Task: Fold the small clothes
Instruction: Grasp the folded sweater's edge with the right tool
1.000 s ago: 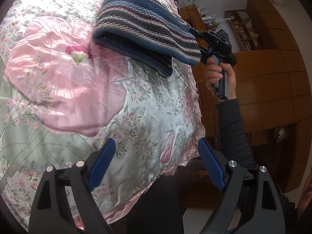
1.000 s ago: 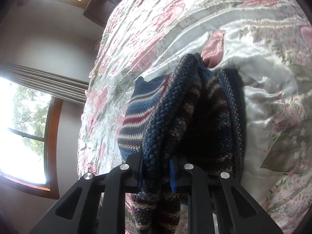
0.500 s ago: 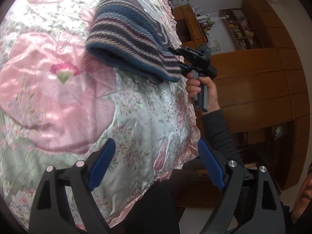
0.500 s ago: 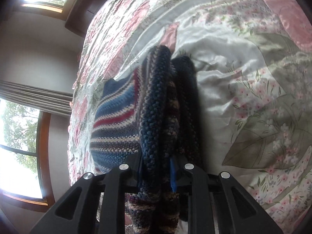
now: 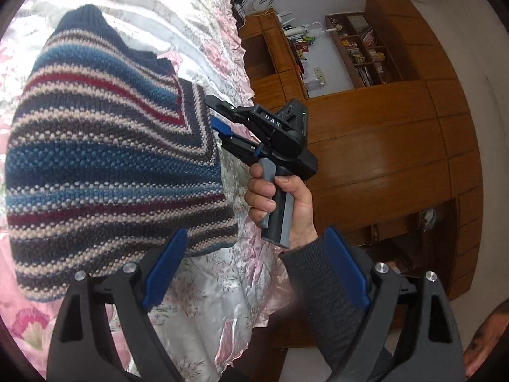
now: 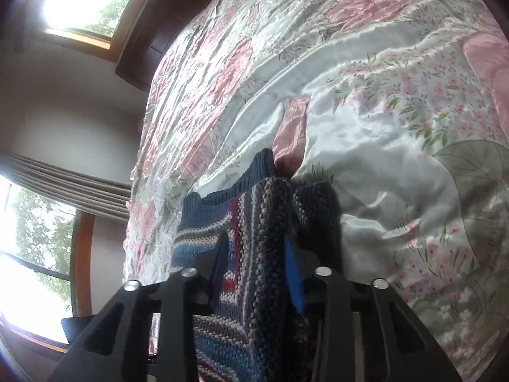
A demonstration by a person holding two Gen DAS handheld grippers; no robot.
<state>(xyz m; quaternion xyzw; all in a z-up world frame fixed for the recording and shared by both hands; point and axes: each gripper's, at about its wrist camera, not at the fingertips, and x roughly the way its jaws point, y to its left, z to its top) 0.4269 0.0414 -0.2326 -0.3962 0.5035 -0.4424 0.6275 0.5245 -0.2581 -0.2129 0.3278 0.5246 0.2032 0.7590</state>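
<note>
Striped sweater (image 5: pixel 105 159) lies folded on the bedspread (image 6: pixel 366 102) near the bed's edge. Right tongs (image 6: pixel 257 270) appear released around its fold; withdraw straight back. Left tongs (image 5: pixel 254 267) gape, empty.

Floral satin bedspread (image 6: pixel 366 102) — wooden wall cabinets (image 5: pixel 381 146), bright curtained windows (image 6: pixel 28 273).

One striped knit sweater (image 5: pixel 105 159), one floral bedspread (image 6: pixel 366 95), two grippers, two windows
</note>
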